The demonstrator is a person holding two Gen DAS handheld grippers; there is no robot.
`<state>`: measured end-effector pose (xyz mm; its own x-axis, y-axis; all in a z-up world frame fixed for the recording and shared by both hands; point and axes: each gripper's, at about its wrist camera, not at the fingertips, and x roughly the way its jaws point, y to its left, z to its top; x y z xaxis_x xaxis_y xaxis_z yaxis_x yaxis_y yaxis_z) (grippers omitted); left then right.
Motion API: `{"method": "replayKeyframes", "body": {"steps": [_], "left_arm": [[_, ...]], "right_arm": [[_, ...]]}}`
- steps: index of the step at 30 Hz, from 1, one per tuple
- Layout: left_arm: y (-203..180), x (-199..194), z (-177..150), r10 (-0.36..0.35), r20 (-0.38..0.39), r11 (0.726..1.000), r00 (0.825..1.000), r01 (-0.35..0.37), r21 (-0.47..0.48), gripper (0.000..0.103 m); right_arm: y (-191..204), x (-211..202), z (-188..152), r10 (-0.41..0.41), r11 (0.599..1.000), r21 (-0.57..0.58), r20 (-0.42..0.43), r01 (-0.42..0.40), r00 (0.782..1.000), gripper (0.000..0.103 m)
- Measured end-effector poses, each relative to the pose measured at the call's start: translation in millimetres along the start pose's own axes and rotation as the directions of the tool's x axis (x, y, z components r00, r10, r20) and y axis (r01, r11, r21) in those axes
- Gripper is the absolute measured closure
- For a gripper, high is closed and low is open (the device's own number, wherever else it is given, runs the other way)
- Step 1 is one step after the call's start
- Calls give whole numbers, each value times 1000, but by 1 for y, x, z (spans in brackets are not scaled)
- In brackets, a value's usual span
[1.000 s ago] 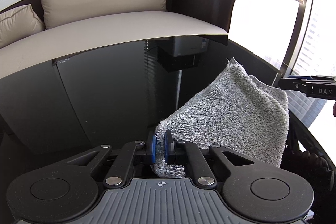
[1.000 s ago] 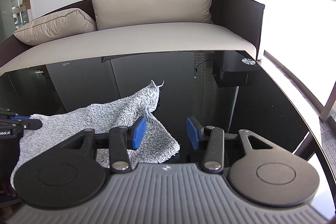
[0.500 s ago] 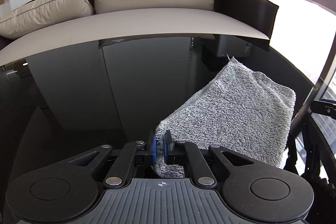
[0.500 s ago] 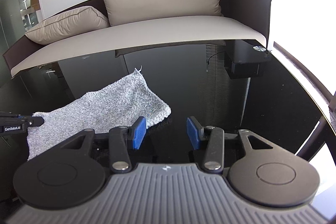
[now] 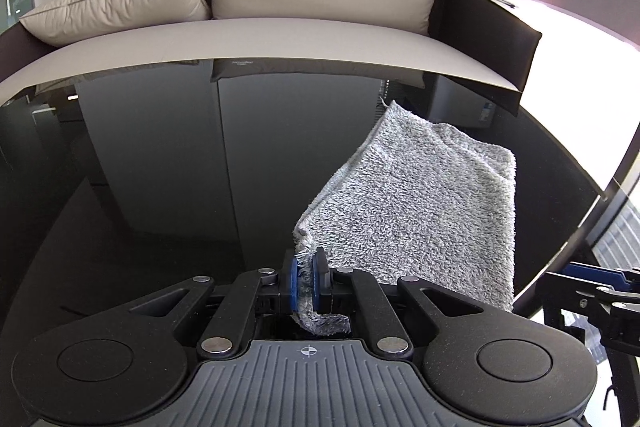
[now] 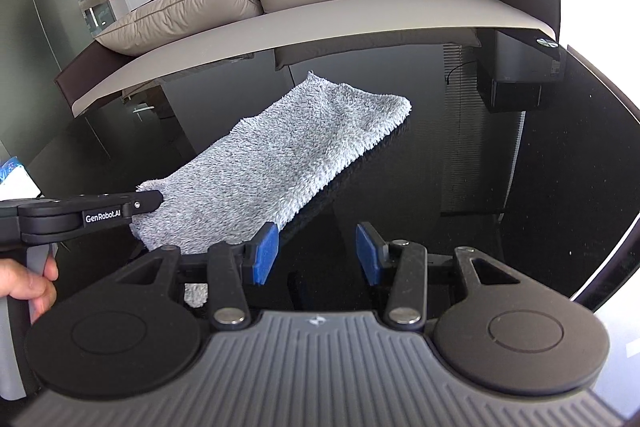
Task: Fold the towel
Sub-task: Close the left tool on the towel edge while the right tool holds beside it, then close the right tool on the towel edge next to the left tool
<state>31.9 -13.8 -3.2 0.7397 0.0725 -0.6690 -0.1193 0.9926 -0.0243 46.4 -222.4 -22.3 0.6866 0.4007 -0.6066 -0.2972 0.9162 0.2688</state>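
A fluffy grey towel lies folded on the glossy black table, stretching away to the right in the left wrist view. My left gripper is shut on the towel's near corner, and the cloth curls down between the blue pads. In the right wrist view the same towel lies left of centre, and the left gripper pinches its near left corner. My right gripper stands open over bare table, just right of the towel's near edge, with nothing between its fingers.
A beige sofa with cushions runs along the table's far side. The table's curved edge falls away at the right. A person's hand holds the left gripper's handle. The right gripper's tip shows at the right edge.
The left gripper has dragged the towel corner sideways and the view has swung across the sofa. The right gripper has drawn off the towel to its right edge, staying open.
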Motion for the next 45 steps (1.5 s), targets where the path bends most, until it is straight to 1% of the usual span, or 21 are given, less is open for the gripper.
{"method": "replayKeyframes", "body": {"steps": [2,6,10,13,16,23,26,28,29,30,31,33,34,36,43,45], "left_arm": [[-2,-3,-5,-10,-1,1000,1000,10,1,97],[-8,-7,-13,-27,-1,1000,1000,27,8,97],[-11,-11,-19,-42,1,999,999,42,11,97],[-15,-16,-25,-73,3,997,997,73,7,97],[-24,-21,-31,-80,9,996,997,80,34,97],[-30,-29,-41,-101,5,994,995,101,48,97],[-32,-32,-42,-107,4,993,994,107,53,97],[-34,-33,-43,-111,3,992,994,111,56,97],[-35,-33,-44,-113,3,992,994,112,57,97],[-35,-33,-45,-115,3,992,993,114,58,97],[-36,-33,-45,-116,3,992,993,116,57,97],[-35,-33,-44,-123,0,991,992,123,56,97],[-34,-33,-43,-129,-3,990,992,129,49,97],[-31,-34,-44,-137,-2,990,991,137,37,96],[-22,-40,-44,-168,6,986,986,168,-14,95],[-19,-41,-44,-176,5,984,984,176,-38,93]], "right_arm": [[2,-6,-5,10,1000,11,-2,-10,1000,57],[9,-17,-13,11,1000,-2,-7,-11,1000,49],[13,-25,-22,-3,1000,5,-11,3,1000,48],[12,-29,-25,-22,1000,11,-17,22,1000,48],[11,-33,-28,-22,1000,20,-21,23,1000,48],[6,-40,-33,-41,998,38,-26,42,999,49],[4,-40,-33,-36,999,37,-29,37,999,50],[6,-41,-33,-38,999,26,-31,39,999,54],[7,-42,-34,-42,999,19,-32,42,999,58],[8,-43,-34,-45,999,11,-35,46,998,64],[8,-43,-35,-49,999,4,-37,49,998,68],[8,-43,-36,-54,999,-4,-42,53,998,83],[7,-42,-36,-55,998,-9,-45,55,997,86],[5,-42,-35,-58,998,-15,-42,57,997,96],[-4,-48,-29,-53,999,5,-14,53,998,98],[-5,-48,-28,-50,999,6,-16,50,999,98]]}}
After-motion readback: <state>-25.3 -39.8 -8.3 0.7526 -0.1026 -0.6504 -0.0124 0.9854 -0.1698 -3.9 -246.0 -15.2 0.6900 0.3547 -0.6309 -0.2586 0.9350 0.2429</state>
